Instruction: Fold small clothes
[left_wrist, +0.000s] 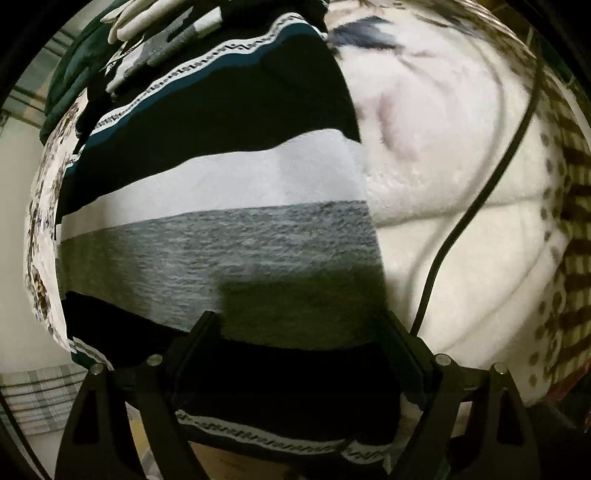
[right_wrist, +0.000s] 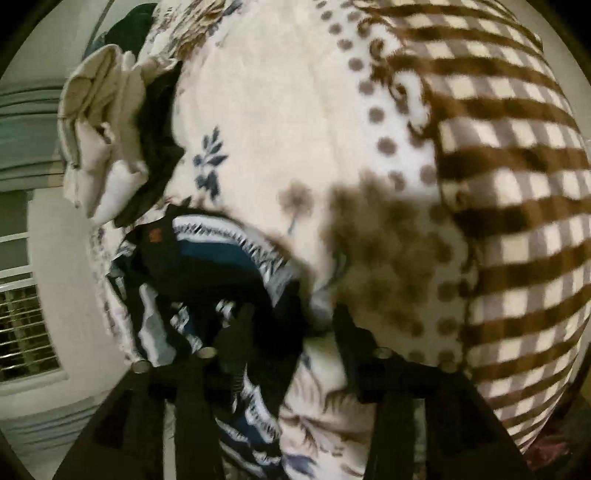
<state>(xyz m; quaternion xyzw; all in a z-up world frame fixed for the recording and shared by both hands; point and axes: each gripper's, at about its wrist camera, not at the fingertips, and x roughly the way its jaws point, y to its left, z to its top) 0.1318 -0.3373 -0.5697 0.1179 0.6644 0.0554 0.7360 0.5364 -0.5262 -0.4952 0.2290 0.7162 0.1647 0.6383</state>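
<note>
Both wrist cameras looking down closely along gripper fingers onto the bed; sharing the striped garment (left_wrist: 221, 192) and fleece blanket (right_wrist: 266, 122)

We see both fisheye views dimly lit, ringed by a black vignette, with straight lines bowing strongly toward the edges. In the left wrist view the black, white and grey striped knit garment (left_wrist: 221, 206) is fairly sharp, a hard-edged dark shadow crosses its grey band, and the cream fleece blanket (left_wrist: 461, 206) smears at the upper right. The right wrist view is motion-blurred throughout, and a soft brown shadow falls on the cream blanket with brown checks (right_wrist: 509, 206).
</note>
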